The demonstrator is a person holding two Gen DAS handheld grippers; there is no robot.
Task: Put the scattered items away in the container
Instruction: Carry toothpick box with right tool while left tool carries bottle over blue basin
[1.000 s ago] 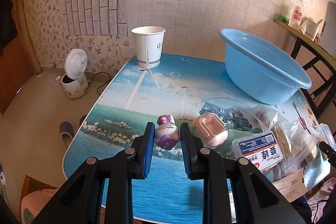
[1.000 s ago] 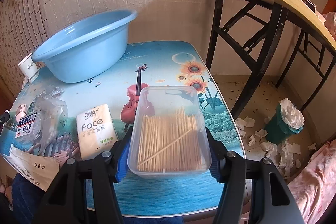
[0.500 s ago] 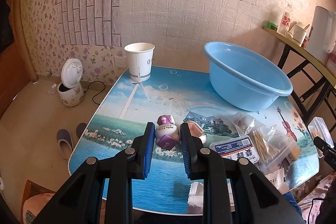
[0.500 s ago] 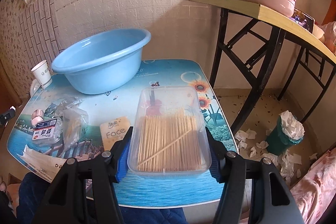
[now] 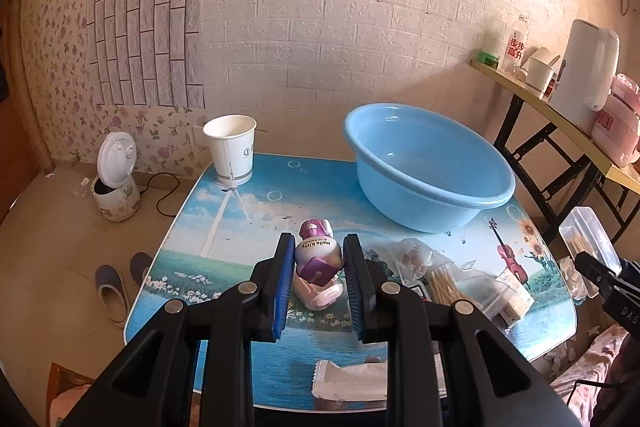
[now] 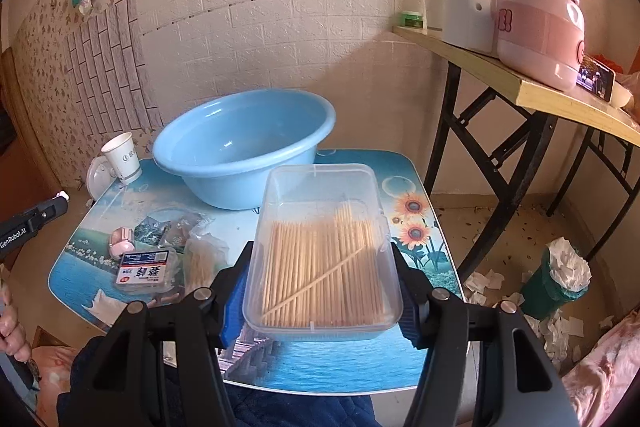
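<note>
My left gripper (image 5: 318,281) is shut on a small white-and-purple Hello Kitty bottle (image 5: 318,254) and holds it above the table. My right gripper (image 6: 320,283) is shut on a clear plastic box of toothpicks (image 6: 322,251), held above the table's near right part. The light blue basin (image 5: 428,167) stands empty at the back of the table; it also shows in the right wrist view (image 6: 244,155). A pink case (image 6: 121,241), a labelled box (image 6: 142,269), bags of sticks (image 6: 200,255) and a white packet (image 5: 352,379) lie on the table.
A white paper cup (image 5: 232,153) stands at the table's back left corner. A wooden shelf table (image 6: 532,83) with a white kettle and pink cooker stands to the right. A rice cooker (image 5: 116,183) and slippers (image 5: 112,287) are on the floor at left, a green bin (image 6: 560,283) at right.
Both grippers have risen with their loads. The Hello Kitty bottle has left the table. The toothpick box is higher above it.
</note>
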